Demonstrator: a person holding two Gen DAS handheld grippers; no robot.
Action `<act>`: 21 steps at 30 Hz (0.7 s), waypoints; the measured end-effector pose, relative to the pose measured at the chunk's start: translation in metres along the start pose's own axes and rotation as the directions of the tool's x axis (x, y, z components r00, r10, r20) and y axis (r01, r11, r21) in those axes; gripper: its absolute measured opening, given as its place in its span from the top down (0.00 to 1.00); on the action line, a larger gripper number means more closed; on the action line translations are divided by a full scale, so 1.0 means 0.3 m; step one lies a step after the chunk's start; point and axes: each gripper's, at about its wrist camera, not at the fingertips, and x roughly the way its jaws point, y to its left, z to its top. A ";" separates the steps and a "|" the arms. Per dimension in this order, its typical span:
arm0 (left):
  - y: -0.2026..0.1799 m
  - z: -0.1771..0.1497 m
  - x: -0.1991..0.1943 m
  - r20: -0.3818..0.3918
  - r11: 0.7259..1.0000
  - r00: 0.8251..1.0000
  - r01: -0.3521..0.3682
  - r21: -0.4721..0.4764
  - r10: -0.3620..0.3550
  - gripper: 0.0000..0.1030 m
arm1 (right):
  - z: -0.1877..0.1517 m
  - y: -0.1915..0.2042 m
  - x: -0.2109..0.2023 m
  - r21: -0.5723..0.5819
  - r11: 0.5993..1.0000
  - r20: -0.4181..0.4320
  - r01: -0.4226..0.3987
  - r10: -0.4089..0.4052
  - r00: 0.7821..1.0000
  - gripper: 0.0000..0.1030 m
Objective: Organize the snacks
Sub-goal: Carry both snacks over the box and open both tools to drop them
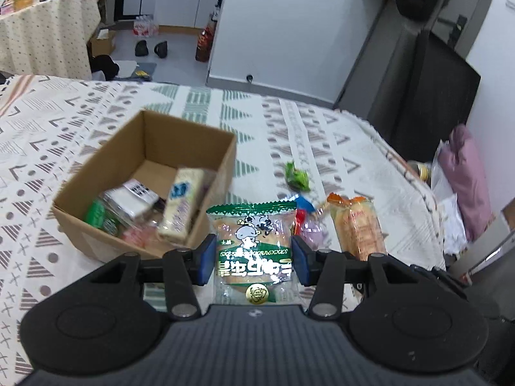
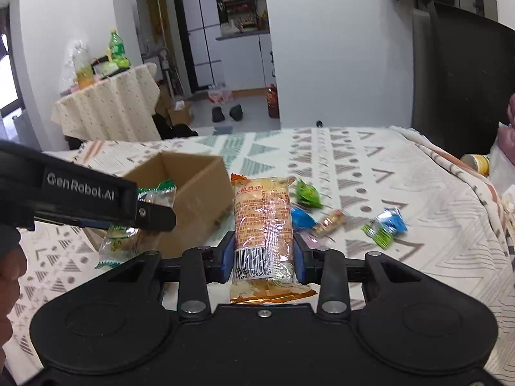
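Observation:
My left gripper (image 1: pixel 254 257) is shut on a clear snack packet with a green top and a cow cartoon (image 1: pixel 252 244), just right of an open cardboard box (image 1: pixel 106 157) that holds several snacks. In the right wrist view that gripper (image 2: pixel 154 217) holds the same packet (image 2: pixel 125 241) in front of the box (image 2: pixel 196 193). My right gripper (image 2: pixel 263 254) is shut on an orange-wrapped cake packet (image 2: pixel 264 222), also visible as the orange packet (image 1: pixel 357 225) in the left wrist view. Loose on the cloth lie a green candy (image 2: pixel 307 193), a blue candy (image 2: pixel 302 218), a nut bar (image 2: pixel 331 222) and a blue-green packet (image 2: pixel 386 225).
The table (image 1: pixel 289 122) wears a white patterned cloth, and its right edge drops off near a pink bag (image 1: pixel 466 177). A dark chair back (image 1: pixel 444 90) stands beyond the far right corner. Another cloth-covered table (image 2: pixel 106 109) with bottles is at the back left. A hand (image 2: pixel 9 273) shows at the left edge.

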 end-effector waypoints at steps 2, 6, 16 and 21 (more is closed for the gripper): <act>0.017 0.012 -0.020 0.012 1.000 1.000 -0.001 -0.006 0.001 0.53 | 0.010 0.015 -0.004 -0.002 1.000 0.020 -0.006 0.006 1.000 0.66; 0.047 0.030 -0.050 0.029 1.000 1.000 -0.006 -0.009 0.006 0.53 | 0.030 0.038 -0.006 0.004 1.000 0.058 -0.025 0.025 0.998 0.66; 0.144 0.087 -0.101 0.057 1.000 0.998 -0.026 -0.008 0.026 0.53 | 0.069 0.108 0.028 0.041 0.997 0.121 -0.070 0.064 0.991 0.66; 0.196 0.119 -0.108 0.072 0.999 0.996 -0.046 -0.007 0.046 0.53 | 0.086 0.136 0.052 0.078 0.992 0.148 -0.100 0.088 0.985 0.66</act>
